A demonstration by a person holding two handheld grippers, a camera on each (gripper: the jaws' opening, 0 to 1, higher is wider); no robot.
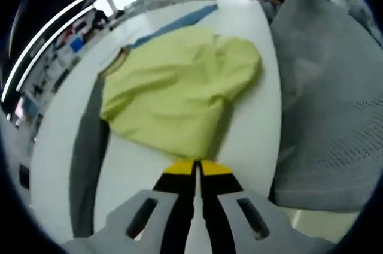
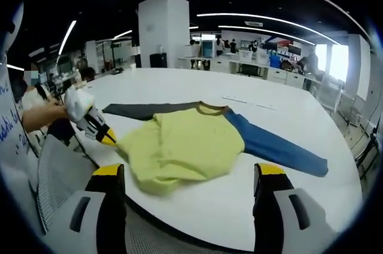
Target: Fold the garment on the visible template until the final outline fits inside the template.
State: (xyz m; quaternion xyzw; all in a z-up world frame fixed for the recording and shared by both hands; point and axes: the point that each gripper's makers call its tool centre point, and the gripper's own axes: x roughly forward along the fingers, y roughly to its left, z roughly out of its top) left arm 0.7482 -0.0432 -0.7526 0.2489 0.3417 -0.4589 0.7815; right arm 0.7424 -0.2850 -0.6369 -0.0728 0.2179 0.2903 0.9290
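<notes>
While both tools [image 1: 195, 169] [image 2: 188, 173] hover, the garment [image 2: 182, 146] lies bunched on the table [image 2: 179, 86].

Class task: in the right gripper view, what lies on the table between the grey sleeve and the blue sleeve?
The yellow-green body of the shirt, bunched up, with its brown collar at the far edge.

I can read no complete word, brand, number or sign in either of my views. The one trace of writing is some blue handwriting-like lettering on a white sheet [image 2: 7, 116] at the edge of my right gripper view, on the far side of my left gripper [image 2: 102, 133] from the yellow-green garment [image 2: 185, 146]; it is cut off and too blurred for me to make out. The garment itself carries no print that I can read.
</notes>
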